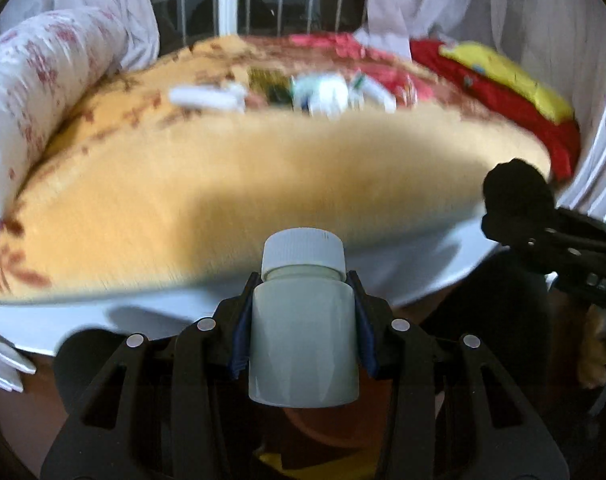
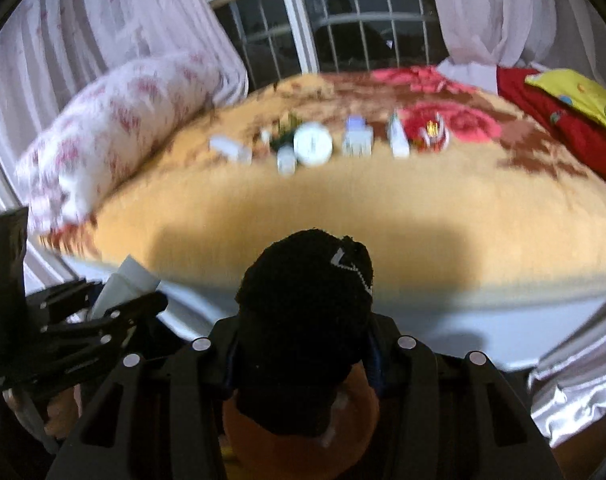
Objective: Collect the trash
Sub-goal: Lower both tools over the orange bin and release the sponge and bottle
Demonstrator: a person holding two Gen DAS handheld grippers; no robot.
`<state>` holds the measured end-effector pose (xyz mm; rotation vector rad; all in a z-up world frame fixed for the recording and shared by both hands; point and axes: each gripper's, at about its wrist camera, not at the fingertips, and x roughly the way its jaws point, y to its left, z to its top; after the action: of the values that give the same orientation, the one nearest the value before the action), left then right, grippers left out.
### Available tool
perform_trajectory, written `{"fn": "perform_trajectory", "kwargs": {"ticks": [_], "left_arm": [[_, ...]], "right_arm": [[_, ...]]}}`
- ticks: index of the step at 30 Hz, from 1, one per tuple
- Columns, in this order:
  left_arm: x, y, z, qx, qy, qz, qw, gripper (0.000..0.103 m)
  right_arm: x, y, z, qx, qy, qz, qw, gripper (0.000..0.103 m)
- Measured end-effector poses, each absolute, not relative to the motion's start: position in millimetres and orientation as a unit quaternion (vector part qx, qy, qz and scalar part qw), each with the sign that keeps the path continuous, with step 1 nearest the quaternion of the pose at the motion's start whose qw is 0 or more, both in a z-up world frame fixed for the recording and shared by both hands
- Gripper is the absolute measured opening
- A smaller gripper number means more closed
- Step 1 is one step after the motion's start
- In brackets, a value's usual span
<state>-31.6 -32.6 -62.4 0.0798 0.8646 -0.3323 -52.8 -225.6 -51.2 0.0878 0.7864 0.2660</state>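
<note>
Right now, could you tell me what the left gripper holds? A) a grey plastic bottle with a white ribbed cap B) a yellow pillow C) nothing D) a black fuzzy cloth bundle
A: the left gripper pads press both sides of the grey plastic bottle.

The near half of the blanket lies bare, open to either gripper. Farther back a row of small items blocks the way; a pillow walls the left.
</note>
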Motion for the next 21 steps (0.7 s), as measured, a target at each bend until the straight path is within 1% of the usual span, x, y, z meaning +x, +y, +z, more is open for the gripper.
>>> {"fn": "perform_trajectory", "kwargs": {"ticks": [6, 10, 15, 18, 19, 21], "left_arm": [[-28.9, -41.8, -119.6, 0.059, 0.480, -0.159, 0.861, 0.041], [-22.7, -41.2, -143.3, 0.052, 0.516, -0.166, 0.839, 0.041], [-16.5, -38.3, -155.4, 0.049, 0.536, -0.163, 0.827, 0.041], [-14.7, -37.8, -160.0, 0.052, 0.546, -0.159, 0.821, 0.041], [-14.0, -37.4, -162.0, 0.054, 0.551, -0.157, 0.818, 0.042], [-15.3, -36.2, -163.4, 0.054, 0.553, -0.155, 0.817, 0.048]], "right_arm": [[-60.6, -219.0, -107.6, 0.032, 0.450, 0.121, 0.884, 0.046], [-54.4, -218.4, -136.5, 0.041, 0.487, 0.121, 0.864, 0.046], [-44.1, -214.0, -158.7, 0.039, 0.520, 0.129, 0.844, 0.047], [-39.6, -211.1, -167.7, 0.035, 0.533, 0.130, 0.835, 0.050], [-38.4, -210.8, -170.4, 0.033, 0.538, 0.128, 0.833, 0.052], [-37.6, -210.5, -171.9, 0.031, 0.538, 0.120, 0.834, 0.056]]}}
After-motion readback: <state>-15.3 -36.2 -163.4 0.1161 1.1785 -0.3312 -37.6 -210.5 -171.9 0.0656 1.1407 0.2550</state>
